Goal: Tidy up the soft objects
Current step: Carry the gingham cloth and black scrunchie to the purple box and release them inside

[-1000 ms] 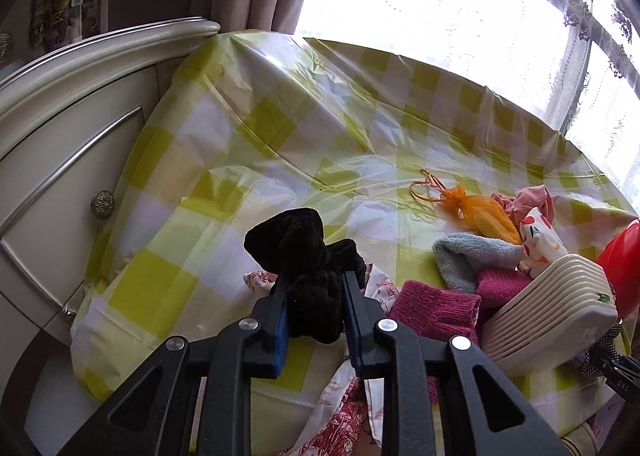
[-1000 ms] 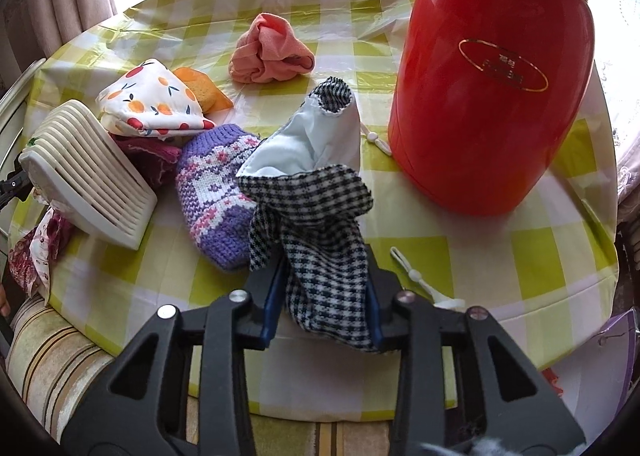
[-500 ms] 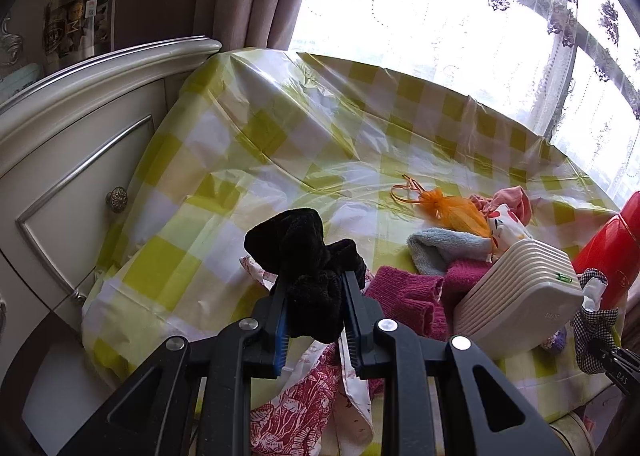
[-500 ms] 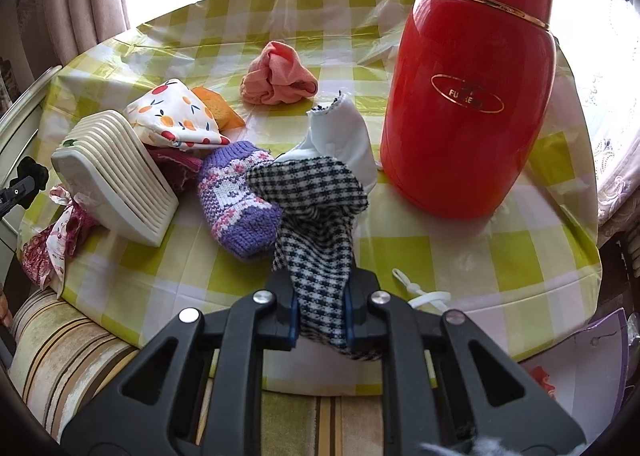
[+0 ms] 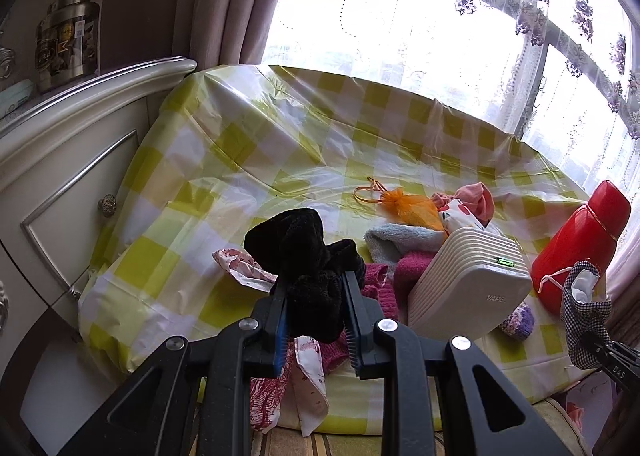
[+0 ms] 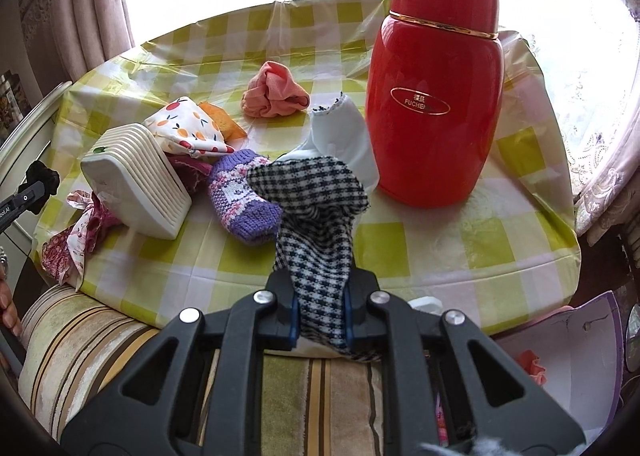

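My left gripper (image 5: 314, 296) pinches a fuzzy black sock (image 5: 304, 252); my right gripper (image 6: 319, 310) clamps a limp checked pouch (image 6: 316, 216).

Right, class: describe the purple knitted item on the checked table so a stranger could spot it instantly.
Start at the tall red flask on the yellow-checked tablecloth. Between it and the ribbed white plastic box lies the purple knitted sock. It alone has a pink-and-white woven pattern; the cloths nearby are printed, plain or black-and-white checked.

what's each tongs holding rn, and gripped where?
Left tongs: black fuzzy cloth, clamped at its lower bunch. Right tongs: checked cloth, pinched near its lower end.
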Motion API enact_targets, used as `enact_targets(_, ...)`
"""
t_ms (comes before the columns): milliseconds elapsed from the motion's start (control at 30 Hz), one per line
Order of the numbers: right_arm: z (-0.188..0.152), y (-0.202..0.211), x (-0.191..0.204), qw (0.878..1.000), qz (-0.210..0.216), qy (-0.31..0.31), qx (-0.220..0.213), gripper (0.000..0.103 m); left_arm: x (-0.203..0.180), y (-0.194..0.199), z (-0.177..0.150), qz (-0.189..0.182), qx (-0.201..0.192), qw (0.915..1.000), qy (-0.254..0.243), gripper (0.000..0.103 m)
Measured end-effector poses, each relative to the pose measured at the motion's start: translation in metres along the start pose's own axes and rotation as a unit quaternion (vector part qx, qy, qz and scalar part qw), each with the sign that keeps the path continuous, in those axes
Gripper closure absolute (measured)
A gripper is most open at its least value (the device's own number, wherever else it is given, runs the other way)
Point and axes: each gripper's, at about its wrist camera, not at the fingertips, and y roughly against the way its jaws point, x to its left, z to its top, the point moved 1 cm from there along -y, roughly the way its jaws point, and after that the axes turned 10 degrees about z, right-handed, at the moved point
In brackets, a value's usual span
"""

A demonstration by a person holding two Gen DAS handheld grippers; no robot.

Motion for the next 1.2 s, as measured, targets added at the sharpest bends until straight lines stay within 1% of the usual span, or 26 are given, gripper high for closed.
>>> enact_targets(167, -0.006, 0.012, -0.004, 1.0, -0.005, -0.003, 0.001, 0.084, -0.011, 0.013, -0.004, -0.019, 0.0, 0.9998, -0.006, 0.079)
enact_targets(367, -0.015, 0.028, -0.011, 1.0, -0.007, -0.01, 0.0, 0.084, -0.034, 0.029, -0.012, -0.048, 0.001, 0.9985, -0.028, 0.079)
enact_targets(667, -0.032, 0.054, -0.029, 1.0, -0.011, -0.028, -0.003, 0.084, -0.075, 0.054, -0.025, -0.102, 0.011, 0.993, -0.057, 0.079)
enact_targets(900, -0.048, 0.077, -0.05, 0.999, -0.022, -0.046, -0.007, 0.084, -0.117, 0.074, -0.043, -0.154, 0.027, 0.9833, -0.093, 0.079)
enact_targets(1200, -0.07, 0.112, -0.084, 0.996, -0.046, -0.07, -0.018, 0.084, -0.166, 0.103, -0.067, -0.216, 0.054, 0.9657, -0.133, 0.079)
